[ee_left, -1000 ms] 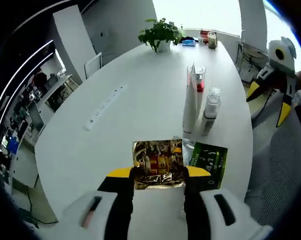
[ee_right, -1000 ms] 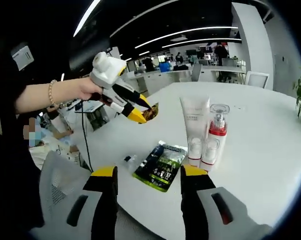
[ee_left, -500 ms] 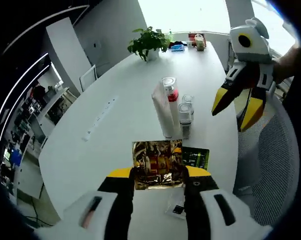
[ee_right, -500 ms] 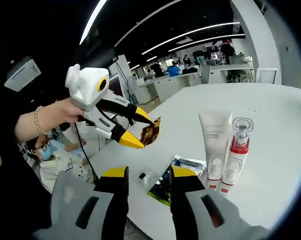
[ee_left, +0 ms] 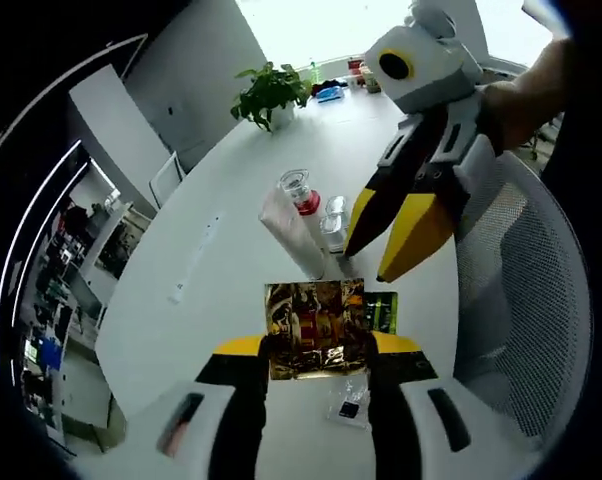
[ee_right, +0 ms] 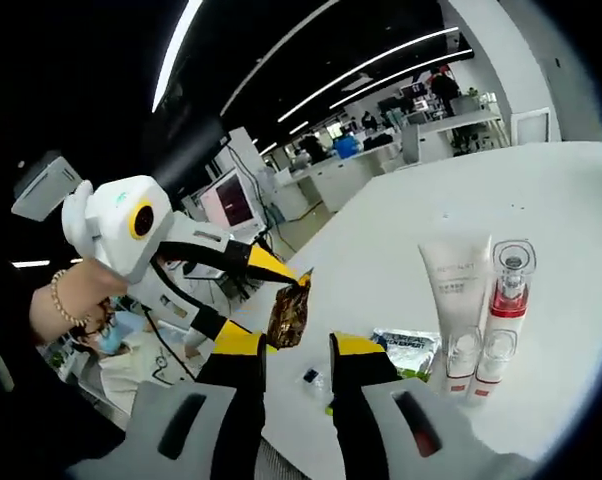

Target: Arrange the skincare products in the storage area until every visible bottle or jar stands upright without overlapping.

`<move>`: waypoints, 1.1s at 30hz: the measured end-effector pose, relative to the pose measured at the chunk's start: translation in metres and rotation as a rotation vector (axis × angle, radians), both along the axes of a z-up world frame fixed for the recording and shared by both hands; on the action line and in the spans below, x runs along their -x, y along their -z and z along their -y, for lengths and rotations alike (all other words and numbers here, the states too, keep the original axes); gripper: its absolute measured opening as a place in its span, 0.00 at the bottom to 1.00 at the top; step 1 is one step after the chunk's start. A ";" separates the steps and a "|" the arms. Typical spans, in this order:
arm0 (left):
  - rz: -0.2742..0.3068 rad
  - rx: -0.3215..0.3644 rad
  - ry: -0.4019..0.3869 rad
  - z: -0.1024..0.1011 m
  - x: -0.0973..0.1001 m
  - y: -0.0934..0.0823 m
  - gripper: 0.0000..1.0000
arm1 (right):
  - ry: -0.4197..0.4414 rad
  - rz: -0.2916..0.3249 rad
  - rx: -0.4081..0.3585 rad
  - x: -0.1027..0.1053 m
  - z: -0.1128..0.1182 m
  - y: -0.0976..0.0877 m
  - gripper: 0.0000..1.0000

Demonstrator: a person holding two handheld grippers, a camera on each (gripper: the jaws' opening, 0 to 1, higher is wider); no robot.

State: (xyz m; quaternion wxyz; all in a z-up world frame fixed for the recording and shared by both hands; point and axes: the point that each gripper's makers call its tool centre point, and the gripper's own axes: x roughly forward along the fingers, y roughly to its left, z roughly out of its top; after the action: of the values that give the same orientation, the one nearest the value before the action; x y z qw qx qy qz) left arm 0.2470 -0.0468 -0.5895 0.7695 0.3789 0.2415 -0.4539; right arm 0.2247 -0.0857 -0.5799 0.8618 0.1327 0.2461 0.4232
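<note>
Left tool (ee_left: pixel 318 345) clamps a gold foil sachet (ee_left: pixel 316 328) above the white table's (ee_left: pixel 221 290) near edge. Right tool (ee_right: pixel 296 347) hangs empty, its jaws a narrow gap apart. Near that edge a white tube (ee_right: pixel 455 302) and red-collared pump bottle (ee_right: pixel 503 302) stand upright, touching, beside a flat green sachet (ee_right: pixel 406 347).

The gold sachet (ee_left: pixel 316 328) hides most of the green packet (ee_left: pixel 383 311); the tube's (ee_right: pixel 458 305) print is too small to read.

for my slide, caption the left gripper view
Left gripper holds a gold sachet above the white table.
</note>
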 end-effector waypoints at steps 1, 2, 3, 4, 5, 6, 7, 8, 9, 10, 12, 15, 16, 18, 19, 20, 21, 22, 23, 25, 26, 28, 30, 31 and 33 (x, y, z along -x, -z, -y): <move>0.000 0.001 0.005 0.001 0.002 -0.001 0.43 | -0.003 -0.001 -0.001 0.000 -0.001 0.000 0.25; -0.003 0.011 0.009 0.004 0.006 -0.003 0.43 | -0.011 -0.007 -0.003 0.002 -0.003 0.001 0.25; -0.004 0.016 0.013 0.006 0.009 -0.004 0.43 | -0.015 -0.010 -0.002 0.004 -0.004 0.001 0.25; -0.004 0.017 0.017 0.007 0.011 -0.004 0.43 | -0.018 -0.012 -0.002 0.004 -0.005 0.001 0.25; -0.004 0.016 0.022 0.008 0.013 -0.004 0.43 | -0.023 -0.015 -0.008 0.004 -0.006 0.001 0.24; -0.001 0.011 0.031 0.011 0.018 -0.006 0.43 | -0.029 -0.015 -0.011 0.003 -0.008 0.000 0.23; -0.001 0.010 0.036 0.012 0.021 -0.006 0.43 | -0.031 -0.015 -0.013 0.003 -0.008 -0.001 0.22; -0.001 0.010 0.040 0.014 0.024 -0.008 0.43 | -0.035 -0.015 -0.019 0.003 -0.009 -0.001 0.19; -0.001 0.011 0.042 0.015 0.026 -0.009 0.43 | -0.039 -0.017 -0.028 0.002 -0.010 -0.002 0.16; 0.001 0.011 0.045 0.016 0.028 -0.010 0.43 | -0.042 -0.018 -0.034 0.002 -0.010 -0.003 0.14; 0.004 0.014 0.049 0.018 0.031 -0.013 0.44 | -0.050 -0.016 -0.041 0.003 -0.011 -0.005 0.09; 0.007 0.025 0.051 0.020 0.034 -0.017 0.43 | -0.067 -0.023 -0.066 0.005 -0.013 -0.008 0.03; 0.009 0.025 0.052 0.020 0.035 -0.017 0.43 | -0.075 -0.020 -0.068 0.006 -0.013 -0.008 0.02; 0.006 0.025 0.054 0.021 0.036 -0.017 0.43 | -0.095 -0.029 -0.081 0.009 -0.016 -0.010 0.01; 0.004 0.026 0.052 0.021 0.037 -0.016 0.43 | -0.091 -0.028 -0.076 0.010 -0.015 -0.010 0.01; 0.004 0.026 0.052 0.021 0.036 -0.016 0.43 | -0.089 -0.025 -0.069 0.010 -0.014 -0.009 0.01; 0.001 0.030 0.051 0.021 0.037 -0.016 0.44 | -0.089 -0.028 -0.070 0.010 -0.014 -0.008 0.01; -0.004 0.046 0.042 0.021 0.037 -0.016 0.44 | -0.080 -0.038 -0.076 0.010 -0.012 -0.008 0.01; -0.009 0.060 0.034 0.021 0.037 -0.016 0.45 | -0.070 -0.042 -0.072 0.010 -0.011 -0.007 0.01; -0.034 0.123 -0.010 0.021 0.037 -0.018 0.52 | -0.063 -0.040 -0.067 0.010 -0.006 -0.006 0.01; -0.053 0.168 -0.044 0.018 0.036 -0.019 0.55 | -0.059 -0.051 -0.079 0.010 -0.004 -0.007 0.01; -0.076 0.218 -0.095 0.010 0.033 -0.019 0.58 | -0.042 -0.063 -0.101 0.009 -0.002 -0.009 0.01; -0.100 0.297 -0.157 0.003 0.032 -0.020 0.56 | -0.026 -0.074 -0.140 0.007 0.001 -0.013 0.01; -0.123 0.339 -0.188 0.001 0.033 -0.020 0.56 | -0.014 -0.088 -0.189 0.006 0.001 -0.017 0.01; -0.192 0.467 -0.268 -0.003 0.035 -0.021 0.56 | -0.003 -0.118 -0.264 0.009 0.000 -0.025 0.01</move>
State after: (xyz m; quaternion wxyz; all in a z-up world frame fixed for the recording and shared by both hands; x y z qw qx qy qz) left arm 0.2124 -0.0442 -0.5688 0.8626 0.1113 0.2500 -0.4254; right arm 0.2161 -0.0861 -0.5553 0.8203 0.2690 0.2386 0.4447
